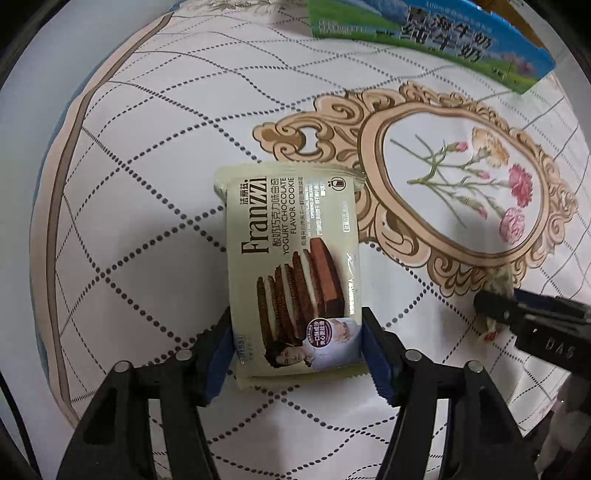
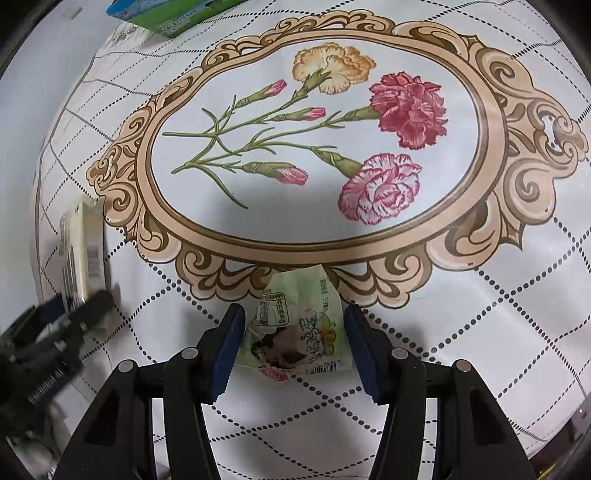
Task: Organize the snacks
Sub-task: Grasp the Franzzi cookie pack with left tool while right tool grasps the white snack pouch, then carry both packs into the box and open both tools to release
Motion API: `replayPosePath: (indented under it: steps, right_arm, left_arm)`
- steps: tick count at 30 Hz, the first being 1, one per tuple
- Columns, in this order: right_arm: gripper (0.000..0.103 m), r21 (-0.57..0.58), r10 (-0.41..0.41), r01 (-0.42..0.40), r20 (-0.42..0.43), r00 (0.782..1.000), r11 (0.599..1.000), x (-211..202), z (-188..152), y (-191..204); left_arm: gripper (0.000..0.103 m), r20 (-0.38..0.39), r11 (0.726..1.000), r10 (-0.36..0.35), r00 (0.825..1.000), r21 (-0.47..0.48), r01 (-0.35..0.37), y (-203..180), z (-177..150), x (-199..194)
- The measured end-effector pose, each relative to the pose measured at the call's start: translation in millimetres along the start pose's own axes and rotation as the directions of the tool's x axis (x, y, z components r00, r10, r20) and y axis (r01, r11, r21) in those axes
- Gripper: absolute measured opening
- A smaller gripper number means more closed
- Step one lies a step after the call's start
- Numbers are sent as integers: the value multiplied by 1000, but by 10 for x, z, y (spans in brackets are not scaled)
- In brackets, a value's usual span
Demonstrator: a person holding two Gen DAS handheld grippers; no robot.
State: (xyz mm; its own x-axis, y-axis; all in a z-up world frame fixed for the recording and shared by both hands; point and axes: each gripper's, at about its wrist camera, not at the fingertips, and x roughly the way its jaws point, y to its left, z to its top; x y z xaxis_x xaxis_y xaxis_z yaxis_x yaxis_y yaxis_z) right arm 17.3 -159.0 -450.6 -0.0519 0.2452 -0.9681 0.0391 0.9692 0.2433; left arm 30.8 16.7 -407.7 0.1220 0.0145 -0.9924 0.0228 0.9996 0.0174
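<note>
A cream Franzzi chocolate cookie packet (image 1: 295, 266) sits between the blue pads of my left gripper (image 1: 297, 343), which touch both its sides. A small crumpled green snack packet (image 2: 295, 325) lies between the fingers of my right gripper (image 2: 293, 343); the left pad touches it and a gap shows at the right pad. The right gripper appears in the left wrist view (image 1: 532, 321) at the right, over the green packet. The left gripper (image 2: 74, 317) and the cookie packet (image 2: 85, 247) show at the left of the right wrist view.
A blue and green milk carton (image 1: 436, 40) lies at the far edge of the table, also seen in the right wrist view (image 2: 173, 14). The tablecloth (image 2: 480, 295) has a printed oval flower frame (image 2: 314, 147) between the two grippers.
</note>
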Motion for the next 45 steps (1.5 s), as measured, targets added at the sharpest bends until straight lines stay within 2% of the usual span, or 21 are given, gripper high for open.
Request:
replayPosePath:
  steps: [2, 3, 6, 9, 13, 17, 20, 24, 29, 32, 35, 36, 37, 43, 45]
  right_arm:
    - [64, 13, 7, -7, -16, 1000, 1000, 27, 12, -33]
    - [71, 23, 26, -26, -29, 999, 999, 44, 29, -41]
    - [82, 38, 60, -58, -50, 997, 998, 99, 147, 10]
    - [84, 50, 76, -73, -54, 996, 996, 114, 171, -4]
    - [84, 115, 119, -114, -40, 992, 987, 117, 234, -115]
    - [84, 183, 152, -147, -15, 988, 972, 118, 358, -299]
    - [84, 202, 146, -145, 7, 989, 969, 116, 375, -334]
    - [84, 207, 127, -130, 26, 992, 970, 134, 348, -376]
    - [84, 181, 96, -101, 36, 995, 978, 160, 325, -310]
    - [84, 160, 80, -86, 44, 996, 983, 161, 311, -285]
    - [73, 145, 41, -48, 52, 998, 988, 157, 300, -219]
    - [68, 141, 28, -36, 55, 998, 989, 157, 305, -215]
    - [62, 136, 20, -27, 58, 998, 990, 150, 284, -223]
    - [61, 96, 8, -15, 80, 997, 995, 49, 134, -277]
    - [60, 75, 5, -12, 86, 996, 997, 9, 109, -250]
  left_arm:
    - [67, -6, 999, -23, 1000, -23, 23, -8, 49, -12]
    - [68, -7, 998, -47, 999, -43, 46, 24, 97, -25]
    - [68, -16, 980, -150, 989, -136, 146, 278, 240, -89]
    - [68, -19, 962, -179, 984, -212, 171, 449, 270, -192]
    - [68, -15, 957, -151, 988, -253, 143, 597, 417, -205]
    - [68, -15, 962, -136, 991, -240, 128, 569, 477, -147]
    - [68, -12, 973, -102, 995, -208, 97, 405, 580, -85]
    - [68, -55, 986, -60, 997, -161, 51, 250, 642, 107]
    - [71, -80, 996, 47, 996, -73, -53, 62, 649, 290]
    - [71, -62, 994, 101, 993, -24, -103, -63, 644, 344]
    - [67, -33, 991, 133, 991, 10, -133, -172, 636, 379]
    - [57, -22, 989, 145, 989, 15, -145, -207, 638, 391]
    - [56, -15, 989, 150, 989, 18, -150, -243, 628, 394]
    - [55, 14, 994, 113, 994, -13, -113, -357, 482, 248]
    - [55, 13, 996, 86, 996, -23, -86, -224, 343, 59]
